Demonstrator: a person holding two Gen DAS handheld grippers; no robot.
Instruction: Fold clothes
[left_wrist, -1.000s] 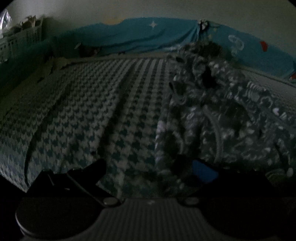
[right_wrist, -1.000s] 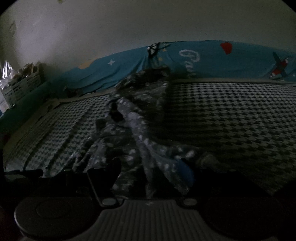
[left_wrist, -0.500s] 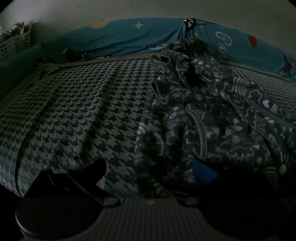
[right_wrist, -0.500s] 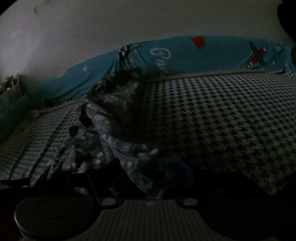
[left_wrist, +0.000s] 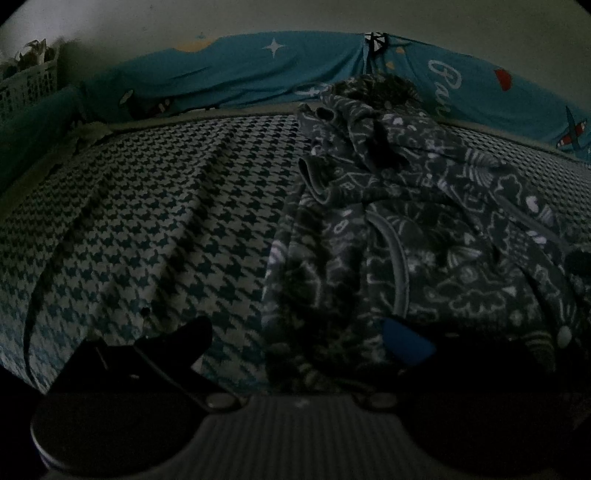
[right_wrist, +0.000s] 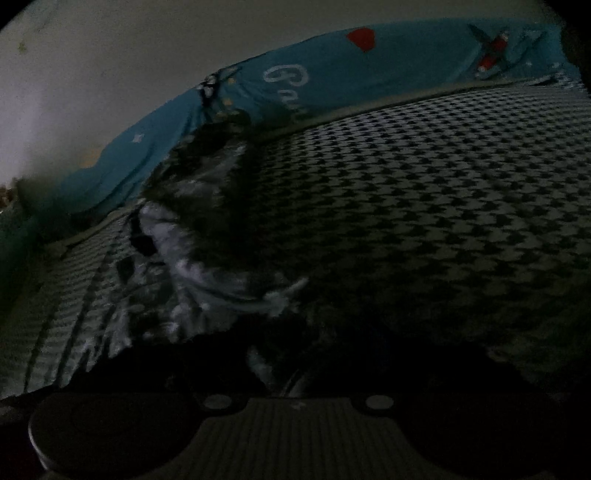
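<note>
In the left wrist view, the left gripper (left_wrist: 295, 339) has its jaws spread wide, the dark left finger over the houndstooth bedcover (left_wrist: 155, 229) and the blue-padded right finger (left_wrist: 406, 345) over the near hem of the patterned grey garment (left_wrist: 417, 236); whether that pad touches the cloth cannot be told in the dim light. The garment lies crumpled ahead and to the right of this gripper, reaching back to the blue printed sheet (left_wrist: 240, 74) that runs along the wall beyond it. A white lattice basket (left_wrist: 27, 85) sits far ahead on the left. In the right wrist view (darker and blurred), the right gripper (right_wrist: 284, 373) is closing its jaws, and a fold of the garment (right_wrist: 207, 269) runs down between the fingers, though a firm pinch cannot be made out. The rest of the garment stretches ahead and to the left, with bare bedcover (right_wrist: 443, 206) ahead and to the right, and the blue sheet (right_wrist: 332, 85) beyond.
</note>
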